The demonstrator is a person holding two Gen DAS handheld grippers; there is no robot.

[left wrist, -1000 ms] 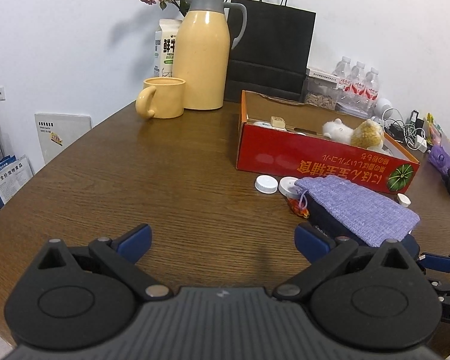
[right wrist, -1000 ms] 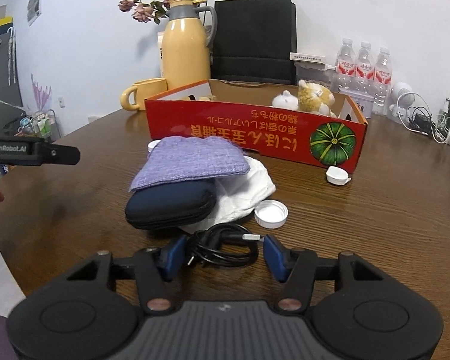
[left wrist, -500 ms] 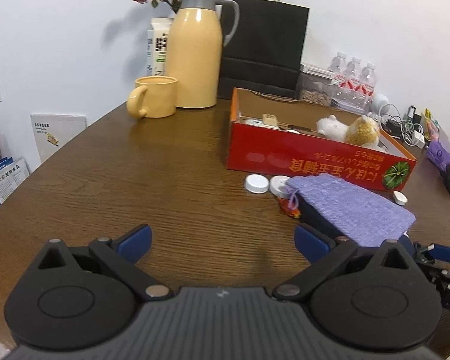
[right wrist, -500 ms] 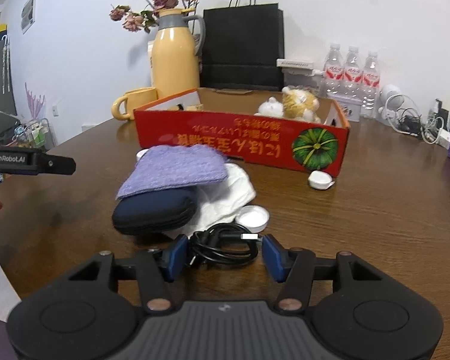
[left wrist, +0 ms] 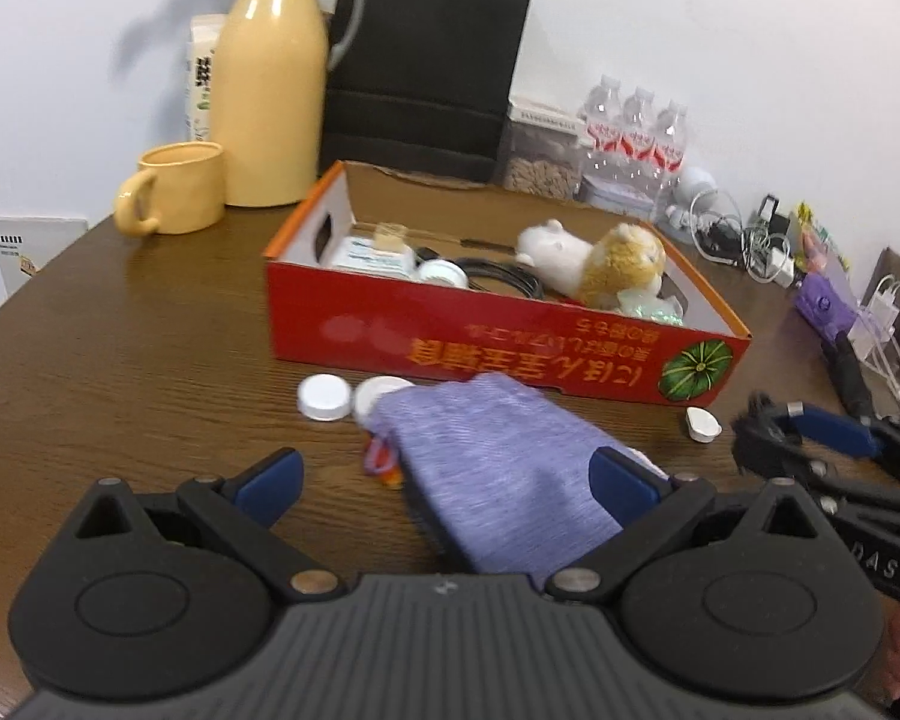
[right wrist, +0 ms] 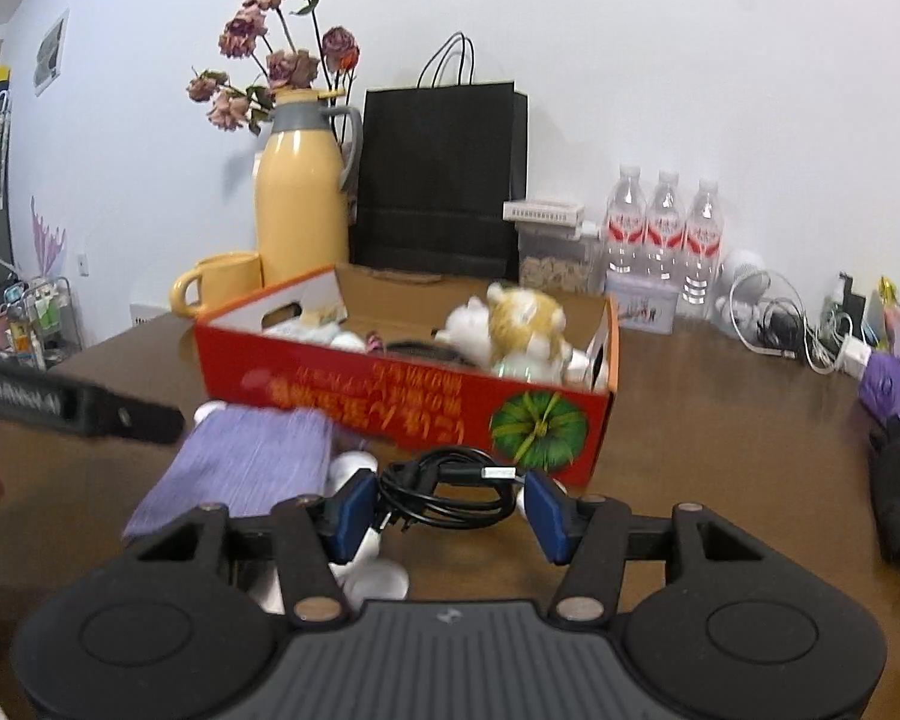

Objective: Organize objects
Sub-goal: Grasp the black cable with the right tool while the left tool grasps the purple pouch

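Observation:
My right gripper (right wrist: 450, 507) is shut on a coiled black cable (right wrist: 444, 489) and holds it above the table, just in front of the red cardboard box (right wrist: 390, 396). The box (left wrist: 480, 342) holds a plush toy (left wrist: 600, 264), a black cord and small items. My left gripper (left wrist: 447, 480) stands open over a purple cloth pouch (left wrist: 498, 468), its pads apart on either side without touching. That pouch (right wrist: 240, 468) lies left of the held cable, over a dark case. In the left wrist view the right gripper (left wrist: 774, 426) shows at the right edge, blurred.
A yellow thermos (left wrist: 270, 78), yellow mug (left wrist: 174, 189) and black paper bag (left wrist: 426, 60) stand behind the box. Water bottles (left wrist: 636, 138) and tangled chargers (left wrist: 750, 240) fill the back right. White caps (left wrist: 324, 396) lie before the box on the wooden table (left wrist: 120, 360).
The right gripper has risen and moved toward the red box, lifting the cable off the table. The left gripper has moved forward and right, now over the purple pouch.

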